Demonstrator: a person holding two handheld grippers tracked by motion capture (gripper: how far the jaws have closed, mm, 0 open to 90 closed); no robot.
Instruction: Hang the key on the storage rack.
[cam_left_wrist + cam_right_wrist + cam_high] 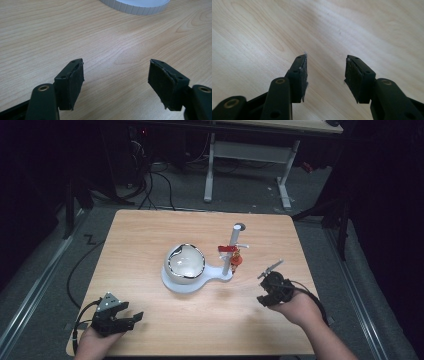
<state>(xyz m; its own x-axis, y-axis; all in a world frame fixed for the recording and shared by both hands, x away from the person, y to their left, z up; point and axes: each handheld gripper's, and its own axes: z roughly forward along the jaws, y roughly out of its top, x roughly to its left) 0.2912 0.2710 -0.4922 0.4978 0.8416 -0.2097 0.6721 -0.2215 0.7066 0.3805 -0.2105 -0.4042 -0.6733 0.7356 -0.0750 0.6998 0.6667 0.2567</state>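
A white stand point(218, 274) sits mid-table, its round base holding a shiny silver-rimmed bowl point(185, 262). A grey post point(233, 245) rises from the stand's right end, with a red clip and a small orange-red charm point(235, 258) hanging beside it. My left gripper point(131, 317) rests near the table's front left corner, open, with nothing between its pads point(75, 82); the white base's ribbed edge point(135, 6) lies ahead of it. My right gripper point(267, 277) is at the front right, open and empty, its pads point(303, 75) over bare wood.
The wooden table point(150, 235) stands on grey carpet. Cables point(160, 180) and a white desk frame point(250, 155) lie beyond the far edge. Bare wood surrounds the stand on all sides.
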